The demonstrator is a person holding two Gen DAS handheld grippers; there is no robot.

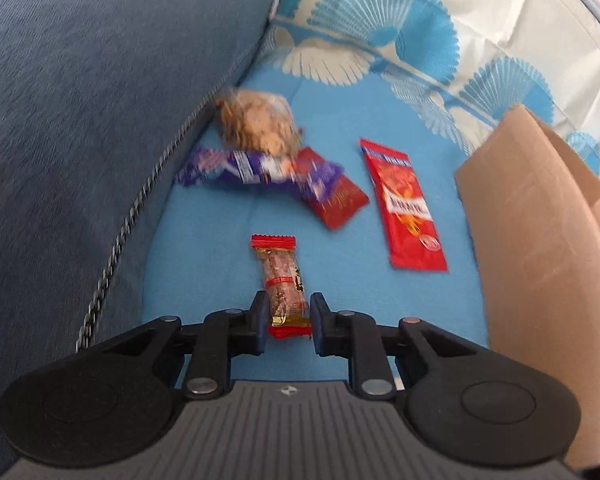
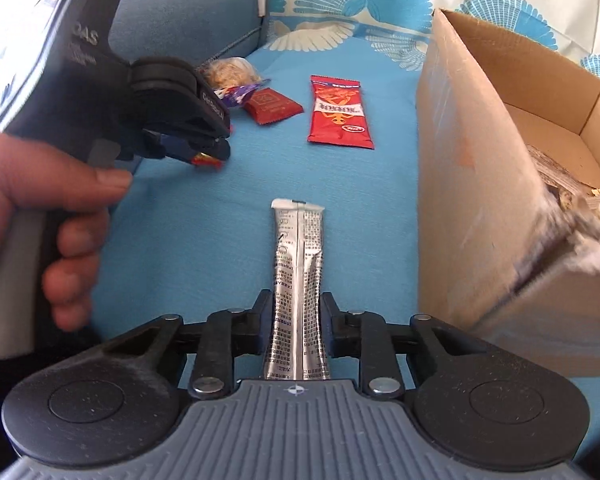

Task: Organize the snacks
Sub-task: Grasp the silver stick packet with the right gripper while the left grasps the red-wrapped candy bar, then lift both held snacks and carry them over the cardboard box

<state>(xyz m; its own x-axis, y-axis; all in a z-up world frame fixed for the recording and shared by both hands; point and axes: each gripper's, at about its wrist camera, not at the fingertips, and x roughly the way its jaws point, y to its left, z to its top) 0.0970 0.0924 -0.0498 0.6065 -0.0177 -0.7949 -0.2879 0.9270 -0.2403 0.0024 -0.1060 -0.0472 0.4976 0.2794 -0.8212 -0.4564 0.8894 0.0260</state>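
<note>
Left gripper [image 1: 288,314] clamped on near end of small sausage-type snack stick [image 1: 283,280], clear wrapper with red crimped ends; stick pointed forward over blue seat cover [image 1: 204,248]. Same gripper [image 2: 208,156] seen from right wrist camera, held by left hand [image 2: 40,216], red wrapper end showing between the fingers; whether snack was lifted or resting on cover could not be told.

Right gripper [image 2: 296,320] clamped on silver foil stick pack [image 2: 298,280], printed side up, pack reaching forward between both fingers, far end over blue cover.

Left loose on cover, toward the back:
- long red packet [image 1: 404,204], flat, between held stick and box, touching neither.
- small dark-red packet [image 1: 336,196], partly under purple wrapper [image 1: 256,170].
- clear bag of brown pieces [image 1: 256,122] behind purple wrapper, close against blue cushion [image 1: 100,100]; blurred, contents not identified.

Cardboard box [image 2: 460,200] open-topped, standing on cover at right, just beside right gripper. Inside, grey and pale wrapped items [image 2: 568,192] visible near the closer corner, blurred; kinds not told. Near corner of box looked torn or frayed.

Patterned fan-print cloth [image 1: 380,20] behind the snacks, blue and cream. Twisted cord trim [image 1: 140,200] along cushion edge at left.
</note>
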